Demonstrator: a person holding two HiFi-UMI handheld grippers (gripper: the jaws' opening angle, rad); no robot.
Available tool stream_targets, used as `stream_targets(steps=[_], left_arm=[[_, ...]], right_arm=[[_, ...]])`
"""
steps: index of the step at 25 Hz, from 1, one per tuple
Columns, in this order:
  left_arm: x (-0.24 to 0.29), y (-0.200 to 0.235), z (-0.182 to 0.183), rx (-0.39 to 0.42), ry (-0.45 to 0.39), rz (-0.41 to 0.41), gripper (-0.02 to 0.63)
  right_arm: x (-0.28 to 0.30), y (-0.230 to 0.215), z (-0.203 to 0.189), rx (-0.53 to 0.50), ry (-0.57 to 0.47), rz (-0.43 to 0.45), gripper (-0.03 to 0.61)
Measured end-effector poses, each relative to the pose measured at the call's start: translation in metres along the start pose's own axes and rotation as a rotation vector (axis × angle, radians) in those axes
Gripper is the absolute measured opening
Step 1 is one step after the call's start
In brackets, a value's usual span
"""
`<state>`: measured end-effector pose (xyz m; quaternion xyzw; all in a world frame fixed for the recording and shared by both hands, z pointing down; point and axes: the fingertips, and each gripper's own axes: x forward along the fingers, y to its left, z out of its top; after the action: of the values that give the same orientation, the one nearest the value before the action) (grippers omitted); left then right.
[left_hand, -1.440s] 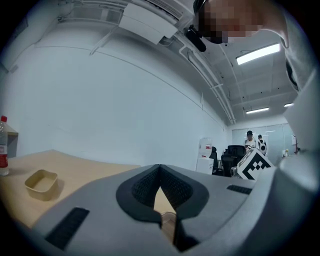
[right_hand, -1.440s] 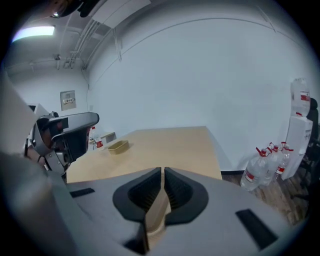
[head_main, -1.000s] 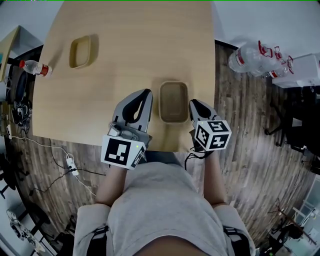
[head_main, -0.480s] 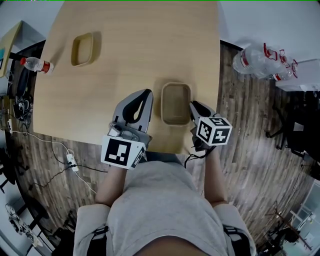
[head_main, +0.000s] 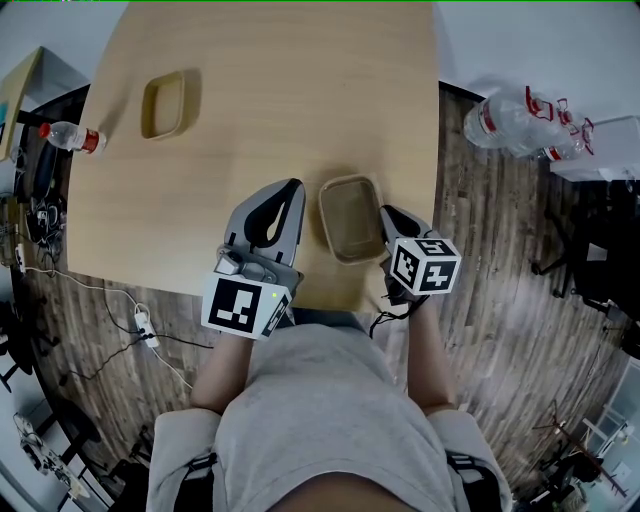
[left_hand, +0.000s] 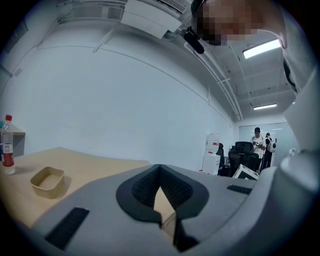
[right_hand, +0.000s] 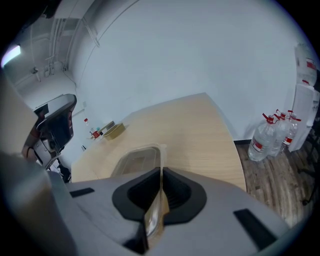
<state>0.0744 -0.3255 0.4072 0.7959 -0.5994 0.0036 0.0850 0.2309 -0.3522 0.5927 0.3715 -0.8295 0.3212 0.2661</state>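
the tan container (head_main: 352, 218) has turned a little since half a second ago: its far end now leans away to the left of the right gripper (head_main: 386, 211), whose jaws are closed on its right rim. in the right gripper view it (right_hand: 134, 159) looks raised off the table (head_main: 260, 90), so i judge the grip carries it. the left gripper (head_main: 291, 188), just left of it, stays closed on nothing.
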Motion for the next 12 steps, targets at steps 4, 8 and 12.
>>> stream_targets(steps=[4, 8, 12], left_arm=[[0.000, 0.001, 0.001, 0.003, 0.000, -0.012, 0.015], [-0.003, 0.002, 0.004, 0.008, -0.001, -0.027, 0.015], [-0.005, 0.005, 0.007, 0.018, -0.005, -0.054, 0.015]], right_arm=[[-0.005, 0.002, 0.002, -0.021, -0.011, -0.024, 0.021], [-0.014, 0.010, 0.009, -0.003, -0.051, -0.027, 0.021], [-0.022, 0.016, 0.016, 0.010, -0.095, -0.045, 0.021]])
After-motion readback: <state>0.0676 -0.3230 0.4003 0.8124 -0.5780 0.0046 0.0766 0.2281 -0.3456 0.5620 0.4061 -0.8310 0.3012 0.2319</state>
